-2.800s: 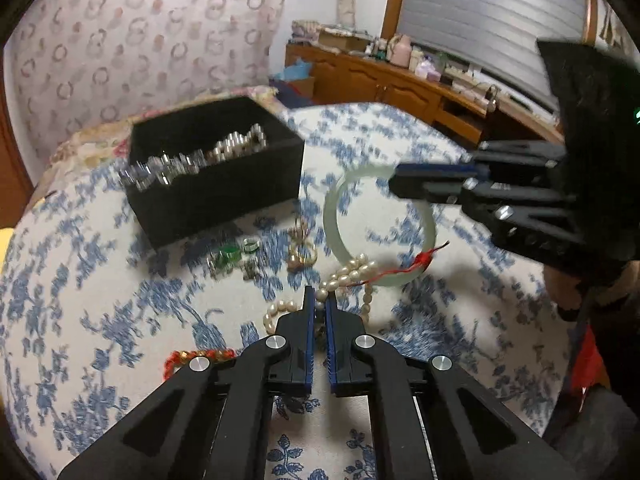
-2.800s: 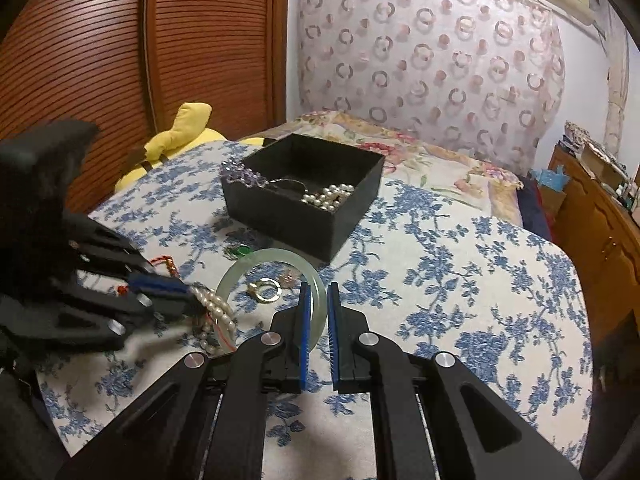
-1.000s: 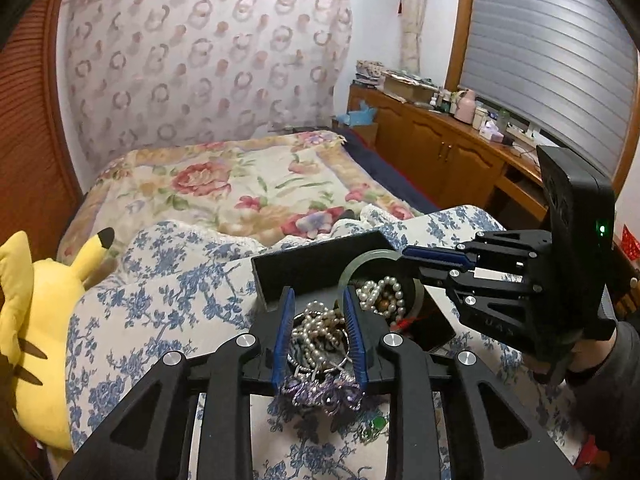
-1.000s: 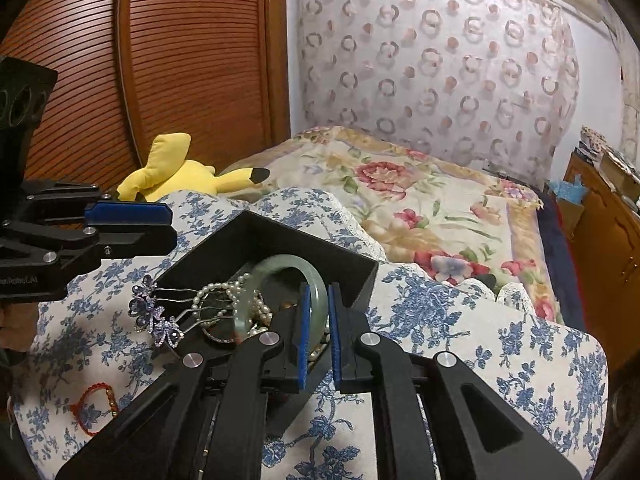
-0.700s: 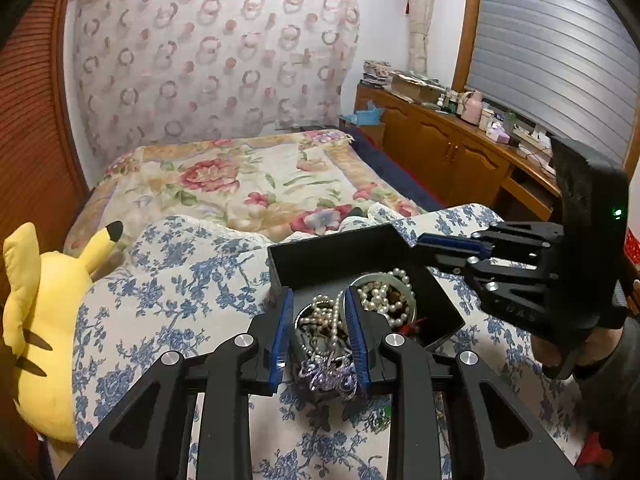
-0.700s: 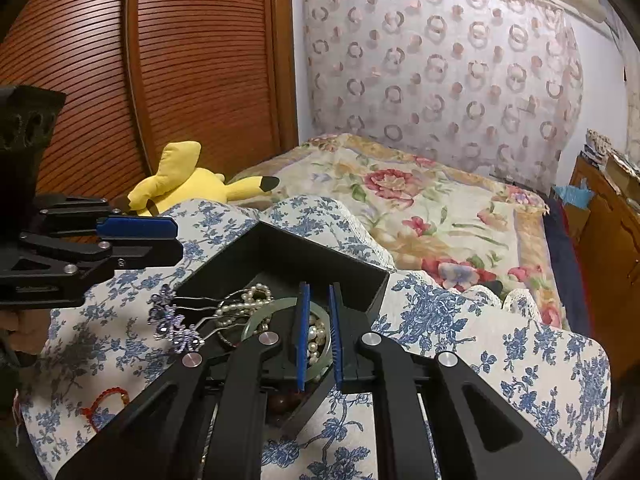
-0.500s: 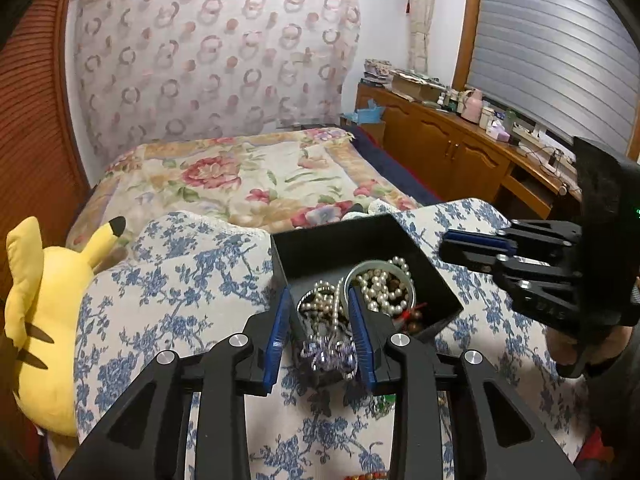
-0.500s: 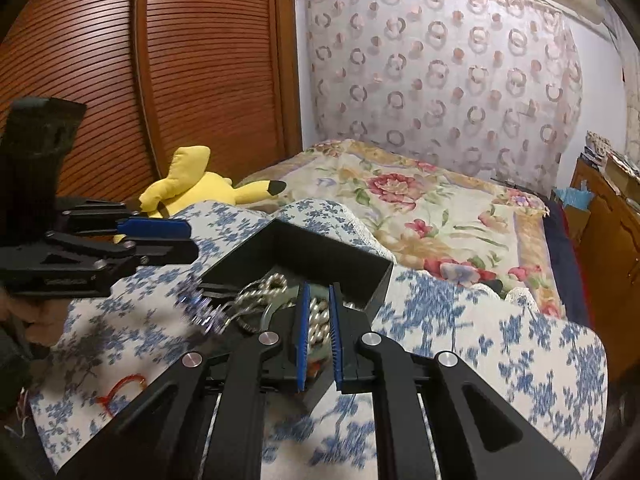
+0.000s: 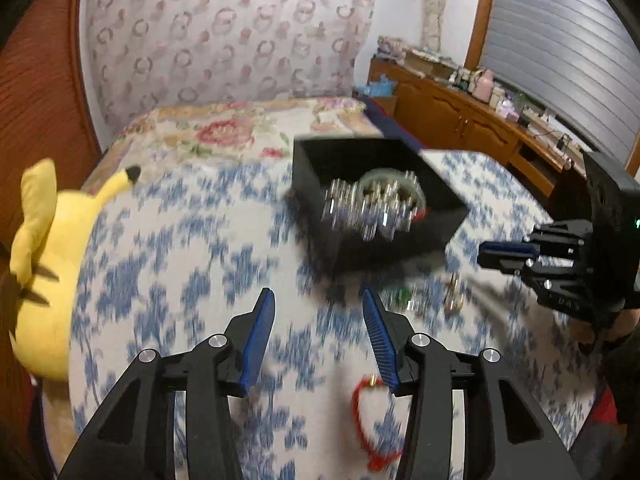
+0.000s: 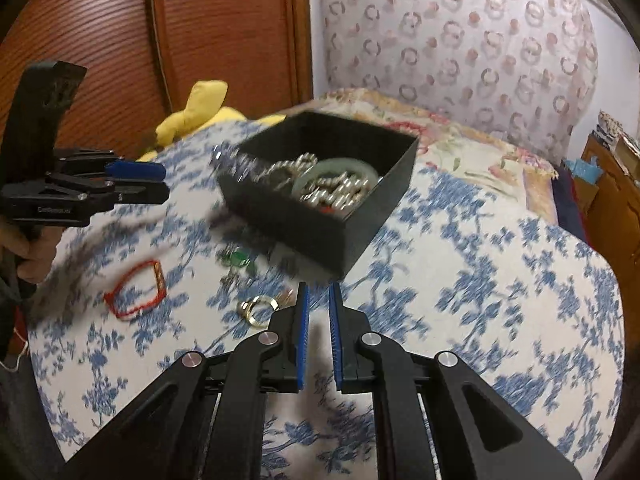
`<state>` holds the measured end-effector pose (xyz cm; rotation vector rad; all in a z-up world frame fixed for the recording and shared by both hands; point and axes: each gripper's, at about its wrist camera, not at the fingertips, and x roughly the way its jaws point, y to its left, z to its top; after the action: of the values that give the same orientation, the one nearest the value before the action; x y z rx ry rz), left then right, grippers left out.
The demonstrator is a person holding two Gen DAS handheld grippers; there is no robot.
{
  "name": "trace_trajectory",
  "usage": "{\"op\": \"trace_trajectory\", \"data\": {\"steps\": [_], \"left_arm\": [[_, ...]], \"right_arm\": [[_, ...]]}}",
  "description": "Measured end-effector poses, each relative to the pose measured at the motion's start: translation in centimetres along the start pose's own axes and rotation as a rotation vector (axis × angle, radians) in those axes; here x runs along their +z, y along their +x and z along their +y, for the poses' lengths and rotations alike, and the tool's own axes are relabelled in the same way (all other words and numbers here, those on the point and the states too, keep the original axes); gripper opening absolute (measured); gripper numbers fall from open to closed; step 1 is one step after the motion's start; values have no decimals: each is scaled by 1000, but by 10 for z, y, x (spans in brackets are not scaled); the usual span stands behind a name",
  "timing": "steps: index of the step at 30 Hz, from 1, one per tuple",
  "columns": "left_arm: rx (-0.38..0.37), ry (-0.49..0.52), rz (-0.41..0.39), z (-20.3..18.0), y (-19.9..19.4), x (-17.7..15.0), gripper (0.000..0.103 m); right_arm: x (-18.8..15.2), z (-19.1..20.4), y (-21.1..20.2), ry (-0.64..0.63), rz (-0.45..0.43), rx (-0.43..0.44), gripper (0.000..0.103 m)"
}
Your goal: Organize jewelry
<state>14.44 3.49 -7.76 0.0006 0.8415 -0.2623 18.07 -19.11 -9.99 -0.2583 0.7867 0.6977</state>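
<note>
A black box sits on the blue floral cloth and holds pearl strands and a pale green bangle. My left gripper is open and empty, in front of the box. My right gripper is slightly open and empty, just short of the box's near corner; it also shows in the left wrist view. A red cord bracelet, a gold ring and green pieces lie loose on the cloth.
A yellow plush toy lies at the table's left edge. A floral bed is behind the table. Wooden cabinets run along the right wall. Both views are motion blurred.
Both grippers pulled back from the box, leaving the pearls and the green bangle inside. The left gripper opened wider. The right gripper opened slightly and let go of the bangle.
</note>
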Motion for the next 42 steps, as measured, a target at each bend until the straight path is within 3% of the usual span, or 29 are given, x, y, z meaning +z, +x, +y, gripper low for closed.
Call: {"op": "trace_trajectory", "data": {"steps": [6, 10, 17, 28, 33, 36, 42], "left_arm": [[17, -12, 59, -1, 4, -27, 44], [2, -30, 72, -2, 6, -36, 44], [-1, -13, 75, -10, 8, -37, 44], [-14, 45, 80, -27, 8, -43, 43], [28, 81, 70, -33, 8, -45, 23], [28, 95, 69, -34, 9, -46, 2], [-1, 83, 43, -36, 2, -42, 2]], "right_arm": [[-9, 22, 7, -26, 37, 76, 12], [-7, 32, 9, -36, 32, 104, 21], [1, 47, 25, -110, 90, 76, 21], [-3, 48, 18, -140, 66, 60, 11], [-6, 45, 10, -117, 44, 57, 11], [-6, 44, 4, -111, 28, 58, 12], [-3, 40, -11, -100, -11, 57, 12]]}}
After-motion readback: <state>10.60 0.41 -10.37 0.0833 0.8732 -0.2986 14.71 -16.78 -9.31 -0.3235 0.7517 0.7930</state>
